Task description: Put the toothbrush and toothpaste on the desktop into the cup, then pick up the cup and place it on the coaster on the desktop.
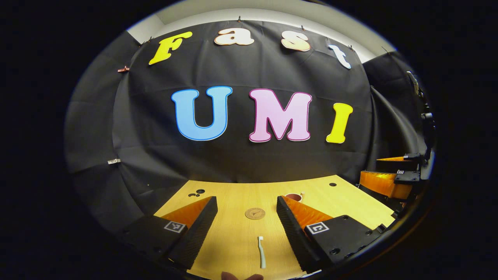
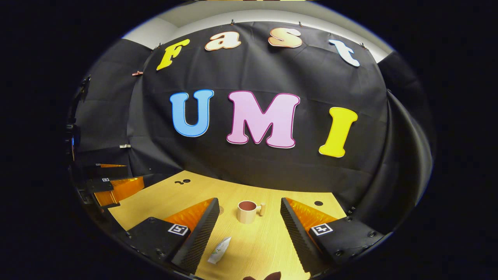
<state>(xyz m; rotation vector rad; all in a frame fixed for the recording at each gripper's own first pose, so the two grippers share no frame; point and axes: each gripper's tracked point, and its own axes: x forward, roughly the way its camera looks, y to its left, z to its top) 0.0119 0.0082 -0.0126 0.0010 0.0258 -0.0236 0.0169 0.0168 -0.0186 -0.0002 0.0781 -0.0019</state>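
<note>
Both grippers wide open, empty; drop left gripper (image 1: 247,221) straight onto toothbrush (image 1: 262,252) mid-handle, w/ right gripper (image 2: 249,223) for toothpaste (image 2: 220,250).

Cup (image 2: 246,211) and toothpaste (image 2: 219,250) lie between the parted jaws.

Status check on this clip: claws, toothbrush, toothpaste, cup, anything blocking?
Both claws open, empty: left claw, right claw. Toothbrush, toothpaste lying on desktop. Cup upright, empty, off coaster. Nothing blocking.
</note>
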